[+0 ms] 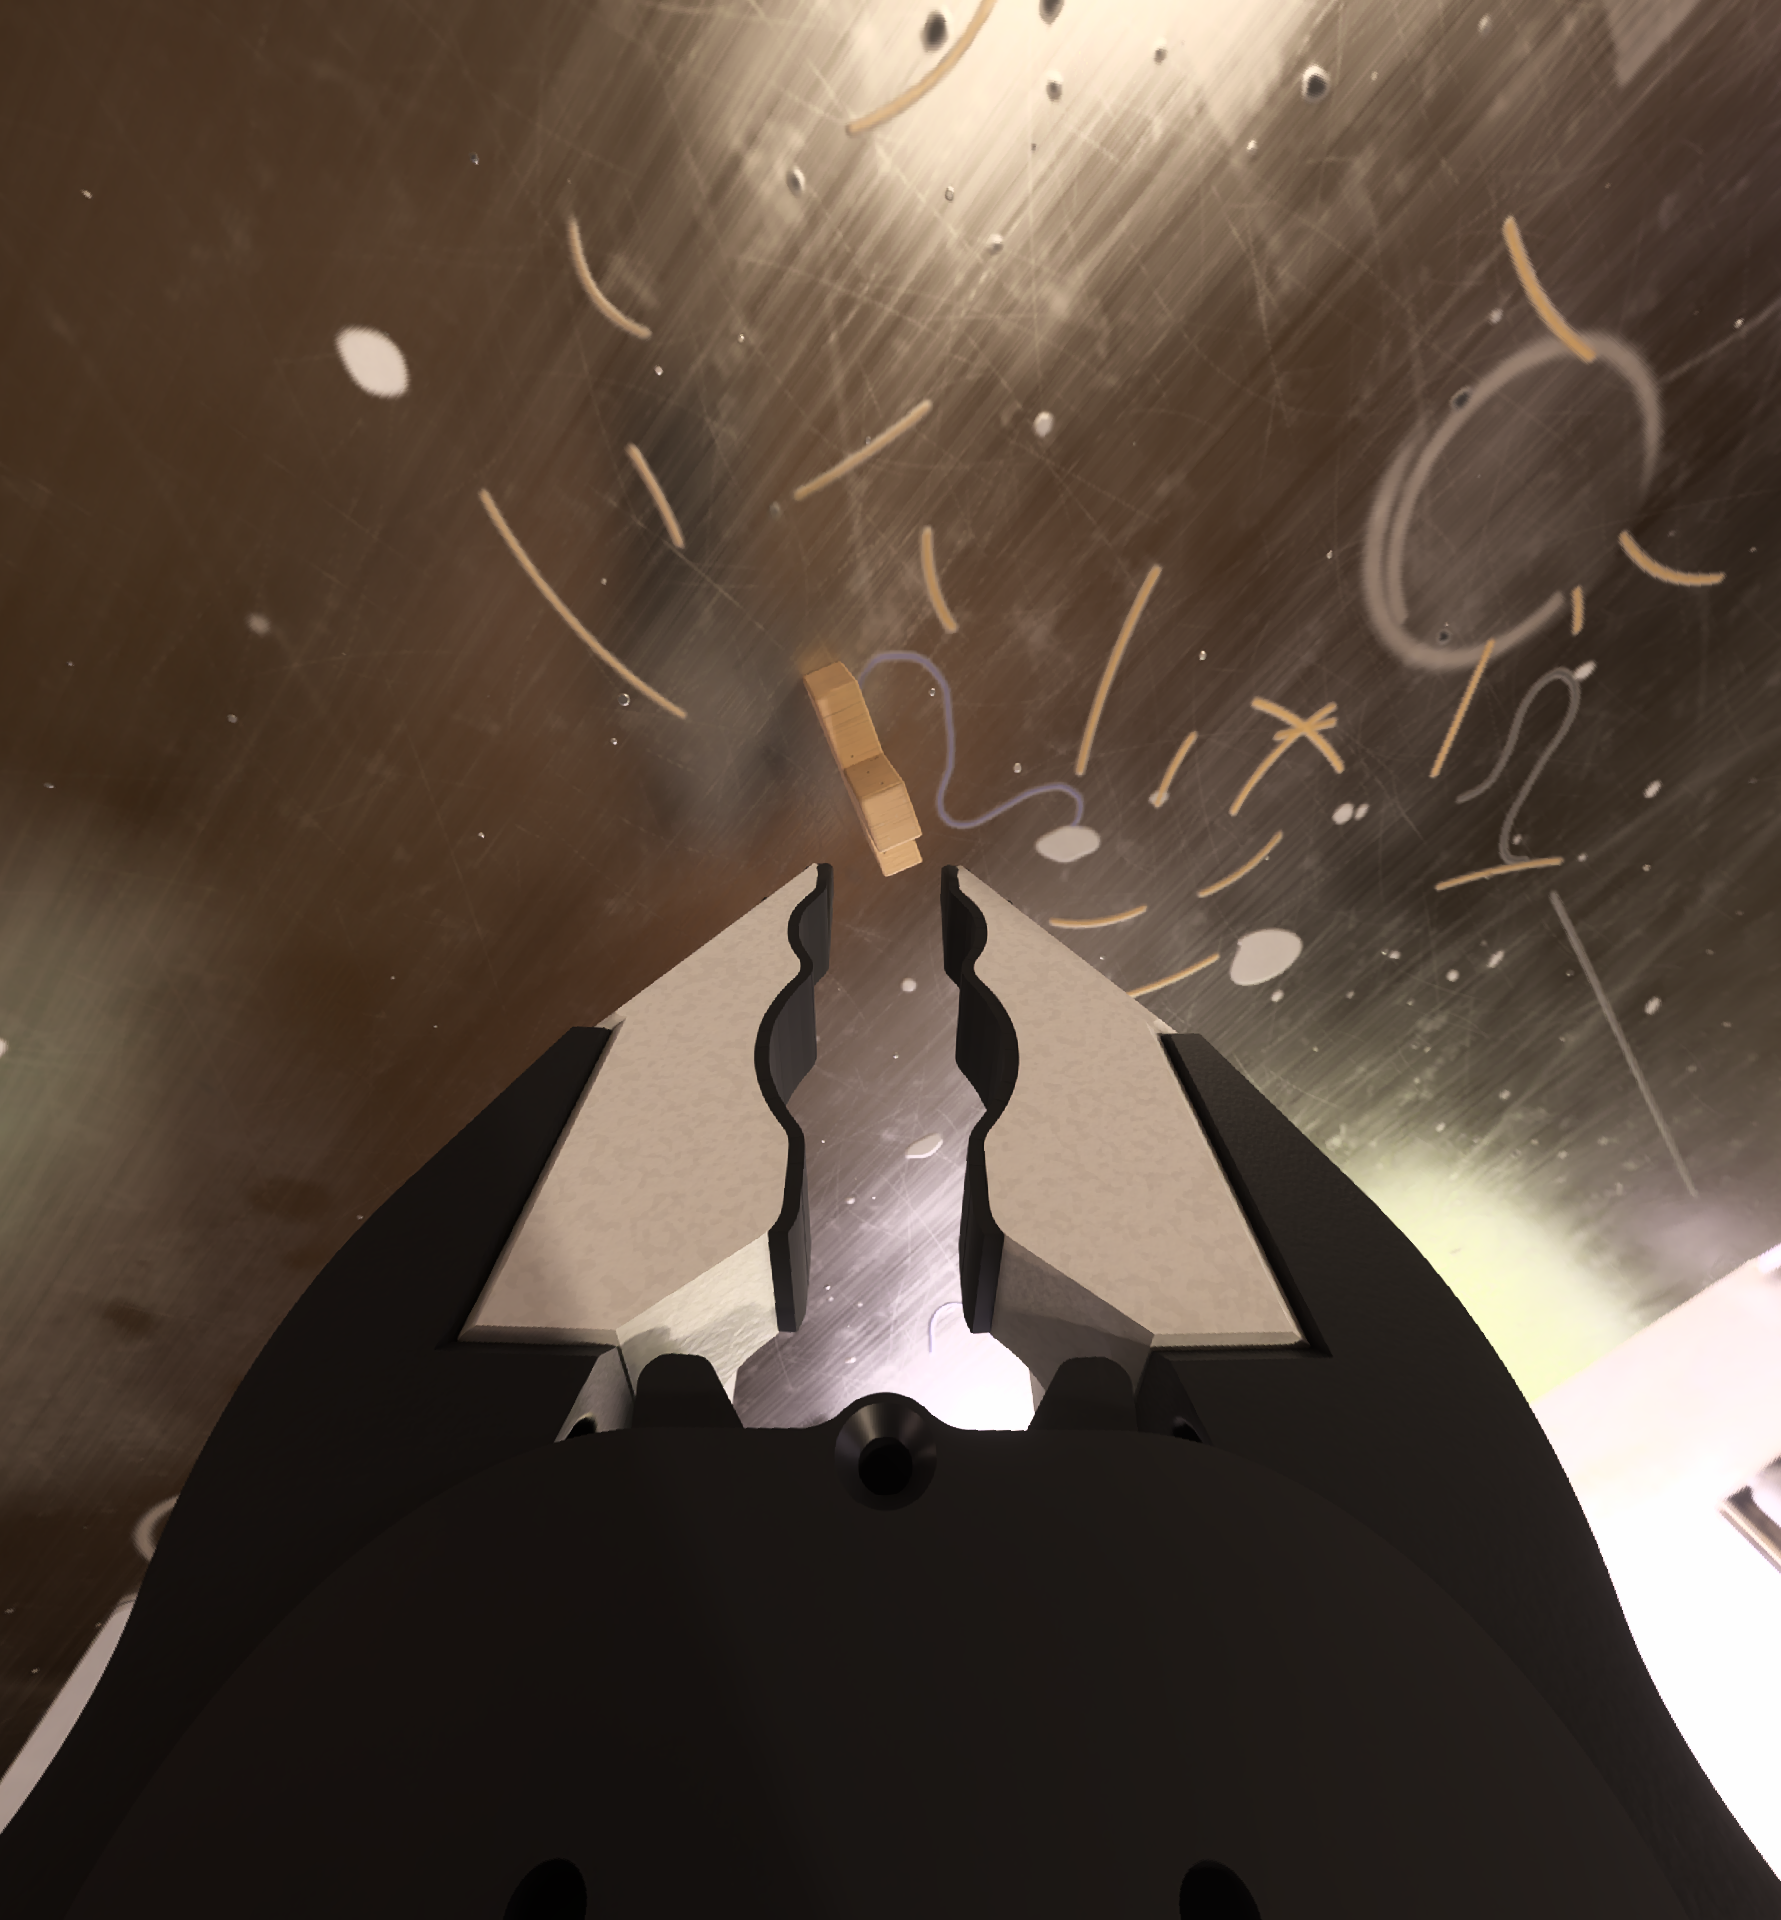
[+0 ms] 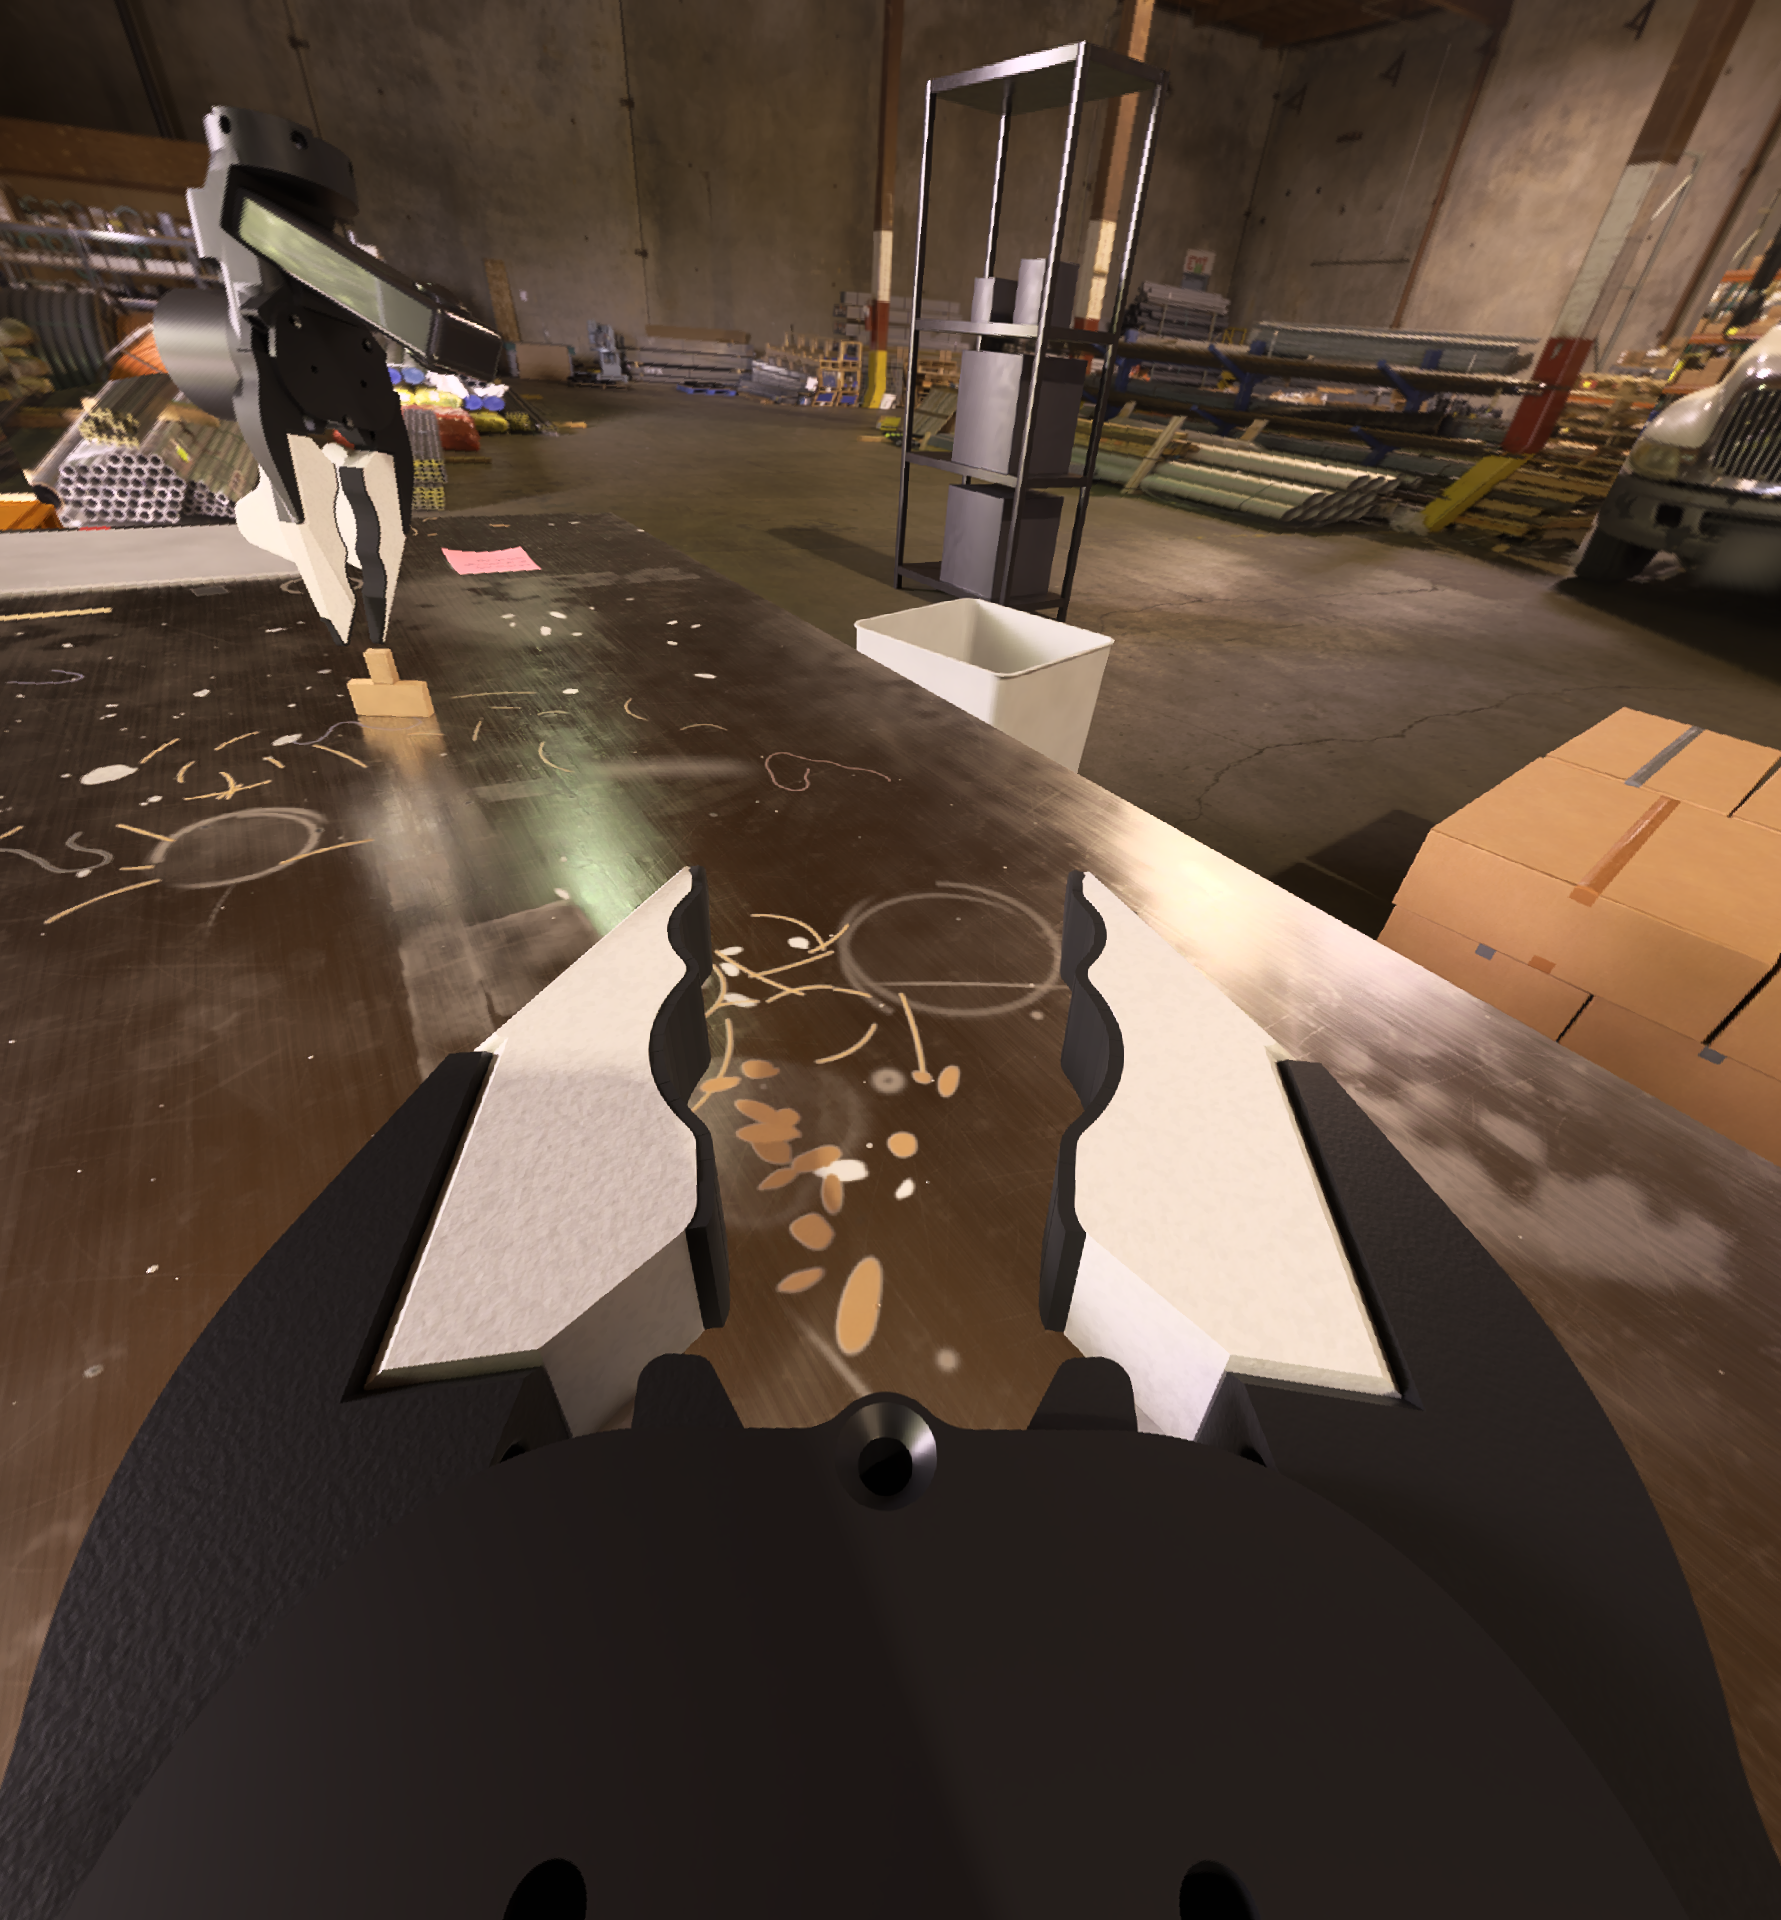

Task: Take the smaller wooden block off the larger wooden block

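The larger wooden block (image 2: 392, 700) lies flat on the scratched metal table (image 2: 242, 1039), far left in the right wrist view. The smaller wooden block (image 2: 380, 665) stands on top of it. My left gripper (image 2: 359, 623) hangs just above the smaller block, fingers pointing down, slightly open and empty. In the left wrist view the left gripper (image 1: 886, 873) shows a narrow gap, and the smaller block (image 1: 881, 795) on the larger block (image 1: 839, 707) lies just past its tips. My right gripper (image 2: 884, 878) is wide open and empty, low over the near table, far from the blocks.
A pink note (image 2: 491, 561) lies on the table behind the blocks. Off the table's right edge stand a white bin (image 2: 979, 665), a black metal shelf rack (image 2: 1021, 332) and stacked cardboard boxes (image 2: 1644, 904). The tabletop bears paint spots and scratches.
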Robot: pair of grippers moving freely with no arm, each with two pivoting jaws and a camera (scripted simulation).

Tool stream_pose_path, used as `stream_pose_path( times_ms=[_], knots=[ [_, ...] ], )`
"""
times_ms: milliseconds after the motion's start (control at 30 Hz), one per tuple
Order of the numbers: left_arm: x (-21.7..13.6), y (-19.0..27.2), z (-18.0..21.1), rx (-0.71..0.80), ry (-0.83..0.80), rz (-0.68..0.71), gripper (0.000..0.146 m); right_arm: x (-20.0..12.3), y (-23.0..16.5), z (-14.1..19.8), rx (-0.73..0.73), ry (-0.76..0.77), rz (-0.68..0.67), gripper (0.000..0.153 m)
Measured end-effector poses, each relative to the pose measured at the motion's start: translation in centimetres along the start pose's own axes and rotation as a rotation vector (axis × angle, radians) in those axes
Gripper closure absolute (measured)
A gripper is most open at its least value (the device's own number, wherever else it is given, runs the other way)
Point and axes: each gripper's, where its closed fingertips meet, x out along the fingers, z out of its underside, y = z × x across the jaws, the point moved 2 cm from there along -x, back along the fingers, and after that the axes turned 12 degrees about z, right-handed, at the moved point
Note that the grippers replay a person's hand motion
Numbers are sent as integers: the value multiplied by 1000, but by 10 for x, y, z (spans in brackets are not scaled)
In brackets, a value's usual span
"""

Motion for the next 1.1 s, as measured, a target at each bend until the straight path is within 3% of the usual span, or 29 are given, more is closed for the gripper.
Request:
stream_pose_path(
  times_ms=[233, 567, 1100],
  knots=[
    [-10, 1, -6, -115, 13, 80, 123, -1, -3, -2, -30, 5, 3, 85],
    [-12, 1, 0, -505, 114, 10, 119, -9, -10, -15, -27, 48, -31, 85],
    [3, 2, -4, -468, -98, 60, 127, -19, -16, -31, -63, 115, -46, 85]
  ],
)
